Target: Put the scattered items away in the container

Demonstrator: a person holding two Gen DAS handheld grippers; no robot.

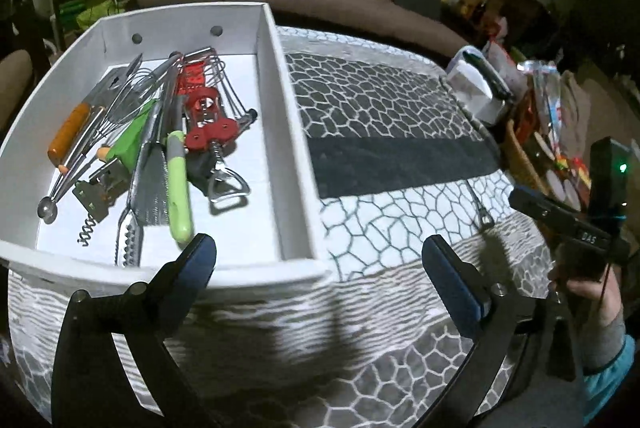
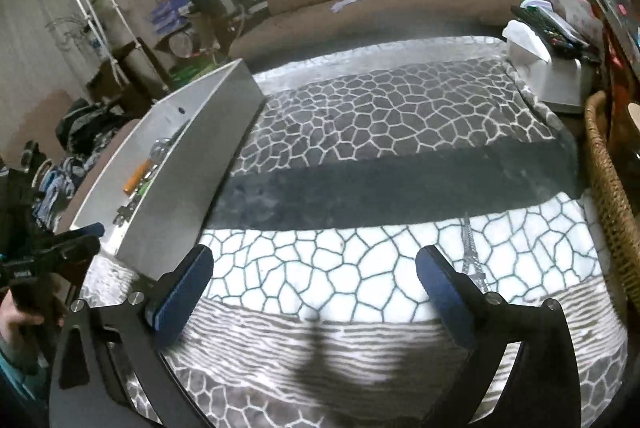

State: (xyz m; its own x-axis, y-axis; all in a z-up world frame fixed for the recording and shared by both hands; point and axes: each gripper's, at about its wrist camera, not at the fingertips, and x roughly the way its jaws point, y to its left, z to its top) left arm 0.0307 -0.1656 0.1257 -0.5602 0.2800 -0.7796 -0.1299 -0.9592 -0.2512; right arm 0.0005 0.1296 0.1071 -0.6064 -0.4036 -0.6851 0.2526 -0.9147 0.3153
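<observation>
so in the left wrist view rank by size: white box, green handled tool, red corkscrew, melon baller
1. white box
2. green handled tool
3. red corkscrew, close to the tool, unsure
4. melon baller

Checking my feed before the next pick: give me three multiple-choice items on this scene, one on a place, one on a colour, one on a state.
1. Where is the loose metal utensil? A on the floor; B on the patterned blanket; C on a shelf.
2. The winged corkscrew in the white box is: A blue; B red; C yellow.
3. The left hand-held gripper and right hand-held gripper are: A both open, empty; B both shut; C left shut on a spoon.
B, it lies on the blanket; B, its wings are red; A, nothing sits between either pair of fingers.
</observation>
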